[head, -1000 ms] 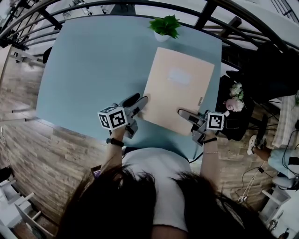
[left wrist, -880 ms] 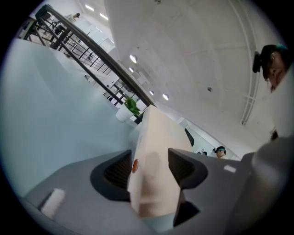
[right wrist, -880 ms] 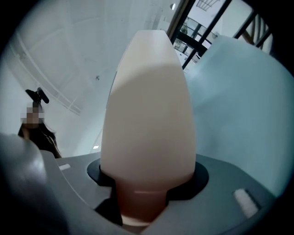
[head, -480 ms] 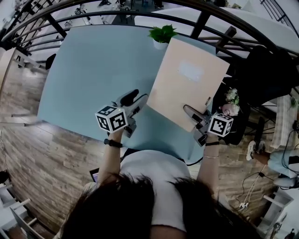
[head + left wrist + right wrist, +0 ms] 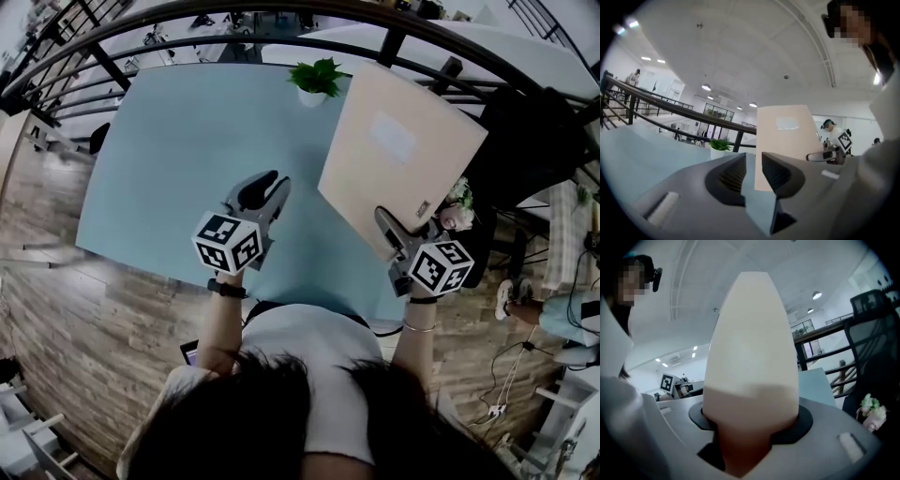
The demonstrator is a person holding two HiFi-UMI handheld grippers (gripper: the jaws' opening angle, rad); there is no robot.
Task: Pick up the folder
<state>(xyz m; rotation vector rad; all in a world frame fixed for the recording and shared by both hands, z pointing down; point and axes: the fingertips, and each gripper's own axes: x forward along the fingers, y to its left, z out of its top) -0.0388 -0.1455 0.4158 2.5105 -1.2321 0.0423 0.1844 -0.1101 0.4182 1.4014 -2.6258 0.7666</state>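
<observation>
Folder (image 5: 403, 150), pale peach, white label, tilted, clamped in right gripper (image 5: 386, 223), left gripper (image 5: 267, 183) empty, jaws just closing, slightly apart

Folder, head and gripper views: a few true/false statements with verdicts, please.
1. The right gripper is shut on the folder. True.
2. The left gripper also grips the folder. False: its jaws have just been closing with nothing between them, and it is apart from the folder.
3. The folder lies flat on the table. False: it is raised and tilted, held at its near edge.
4. A potted plant stands at the table's far edge. True.
</observation>
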